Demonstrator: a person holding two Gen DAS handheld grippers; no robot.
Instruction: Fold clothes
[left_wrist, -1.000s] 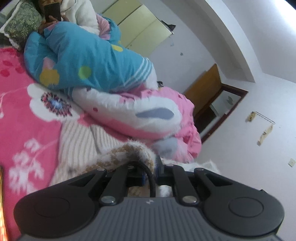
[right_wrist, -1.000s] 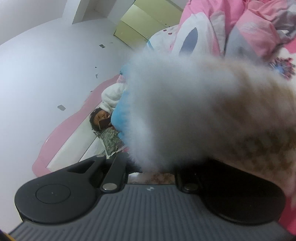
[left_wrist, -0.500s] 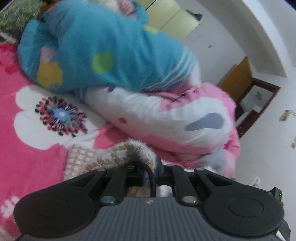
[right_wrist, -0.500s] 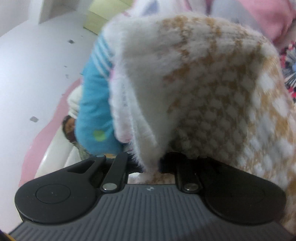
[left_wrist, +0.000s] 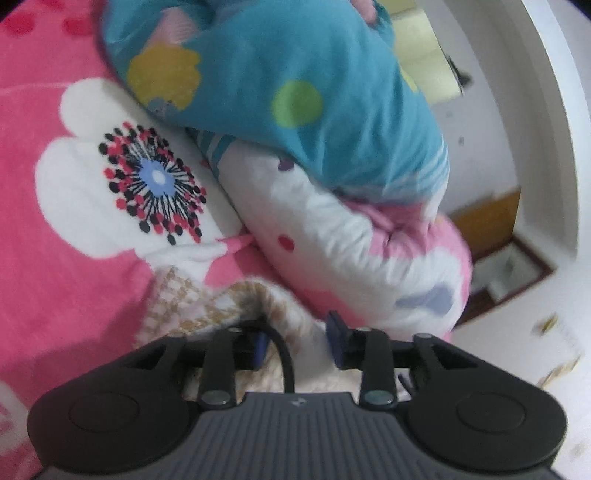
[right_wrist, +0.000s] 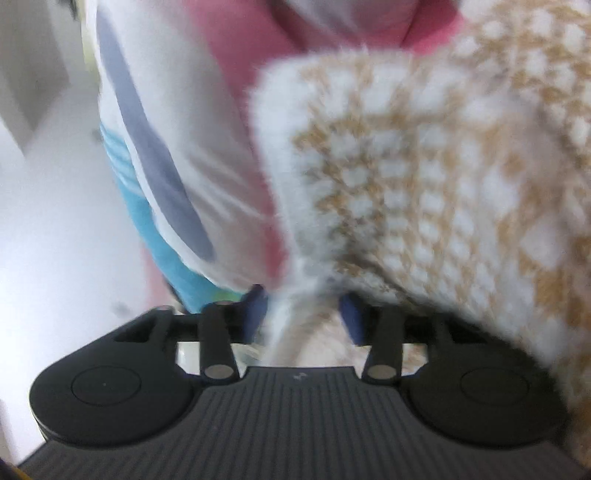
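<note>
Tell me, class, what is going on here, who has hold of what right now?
A person with a gripper in each hand is folding a fuzzy tan-and-white sweater on a pink floral blanket. Fabric lies between the parted fingers of both the left gripper and the right gripper, though blur hides how firmly. A blue and a white-pink quilt are heaped behind.

Left gripper (left_wrist: 297, 345) and right gripper (right_wrist: 303, 314) alike, ribbed grey body, black rounded side housings, silver pivot screws, dark blue fingers (left_wrist: 335, 339), black cable looping on the left
</note>
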